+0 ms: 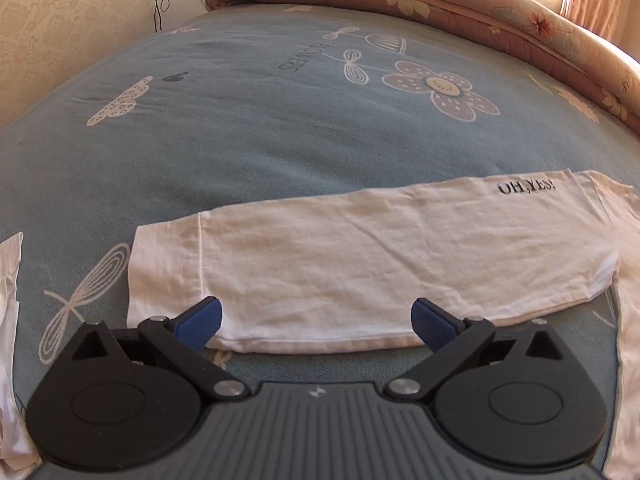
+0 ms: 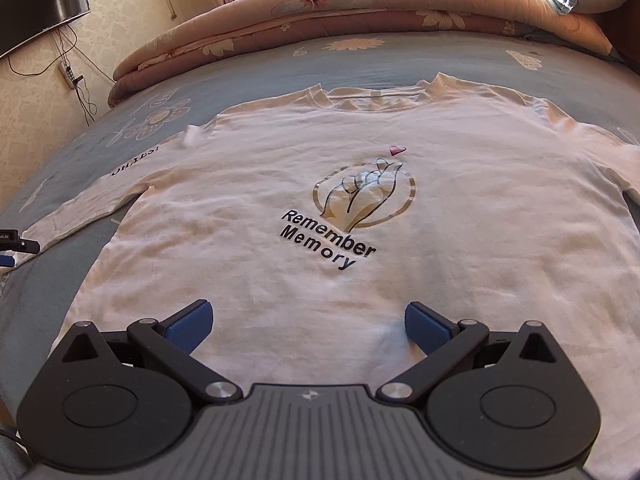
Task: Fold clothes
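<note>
On the blue floral bedsheet (image 2: 280, 68), a white long-sleeved shirt (image 2: 340, 208) is lying spread flat, print side up, collar pointing away from both cameras toward the rolled quilt (image 2: 360, 4) at the far side of the bed.

At the left, the left gripper (image 1: 316, 322) is hovering just short of the shirt's left sleeve (image 1: 360, 256). Its jaws are standing wide apart and are gripping nothing. The sleeve is lying directly ahead of this gripper, with its long axis running crosswise to the fingers: cuff end at the left of the left wrist view, shoulder end with the "OH, YES!" lettering (image 1: 526, 188) at the right. The near edge of the sleeve is sitting between the two blue pads (image 1: 200, 324). A second white cloth (image 1: 10, 300) is showing at the far left edge; what it is cannot be told.

At the right, the right gripper (image 2: 308, 326) is positioned over the lower part of the shirt body, near the hem, jaws likewise spread wide and empty. The "Remember Memory" print (image 2: 328, 244) is lying ahead of it, roughly on the centre line.

Judgement: the sleeve is nearer the left gripper, so the likely next move is folding it inward across the body. Because the sleeve is lying broadside, grasping near the cuff is advisable.
</note>
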{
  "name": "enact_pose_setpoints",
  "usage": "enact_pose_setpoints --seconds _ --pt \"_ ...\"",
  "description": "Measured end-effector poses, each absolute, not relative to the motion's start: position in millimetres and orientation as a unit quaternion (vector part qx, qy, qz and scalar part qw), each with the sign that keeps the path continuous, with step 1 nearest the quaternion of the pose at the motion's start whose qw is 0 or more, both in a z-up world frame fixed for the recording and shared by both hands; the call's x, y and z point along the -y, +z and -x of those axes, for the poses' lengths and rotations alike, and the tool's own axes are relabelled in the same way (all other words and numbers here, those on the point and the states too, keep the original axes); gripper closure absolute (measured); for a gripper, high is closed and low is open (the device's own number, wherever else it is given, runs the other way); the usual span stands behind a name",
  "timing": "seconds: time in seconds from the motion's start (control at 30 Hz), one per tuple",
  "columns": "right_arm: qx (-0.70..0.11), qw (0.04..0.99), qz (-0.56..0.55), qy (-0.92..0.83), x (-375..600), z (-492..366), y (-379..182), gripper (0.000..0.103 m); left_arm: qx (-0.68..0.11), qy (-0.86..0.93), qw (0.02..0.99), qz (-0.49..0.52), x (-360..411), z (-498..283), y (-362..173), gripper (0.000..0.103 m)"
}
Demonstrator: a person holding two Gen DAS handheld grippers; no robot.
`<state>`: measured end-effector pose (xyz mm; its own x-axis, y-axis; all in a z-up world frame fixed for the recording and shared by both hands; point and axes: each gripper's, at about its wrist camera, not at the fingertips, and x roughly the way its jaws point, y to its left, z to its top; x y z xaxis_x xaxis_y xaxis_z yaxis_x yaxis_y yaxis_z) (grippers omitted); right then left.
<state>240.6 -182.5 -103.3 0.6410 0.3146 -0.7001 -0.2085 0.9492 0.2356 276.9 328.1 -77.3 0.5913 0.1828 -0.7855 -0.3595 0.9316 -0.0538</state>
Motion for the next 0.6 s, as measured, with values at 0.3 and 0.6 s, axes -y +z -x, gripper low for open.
enact_pose_setpoints --seconds 0.3,0.6 --pt "-0.396 0.906 -0.051 0.141 177.1 -241.2 -104.2 0.0 -0.42 0.089 0.873 0.232 -345.5 -286.5 -97.7 0.003" --pt "-0.395 0.906 -0.055 0.144 180.5 -241.3 -104.4 0.0 -0.407 0.143 0.871 0.234 -382.9 -270.1 -82.4 0.003"
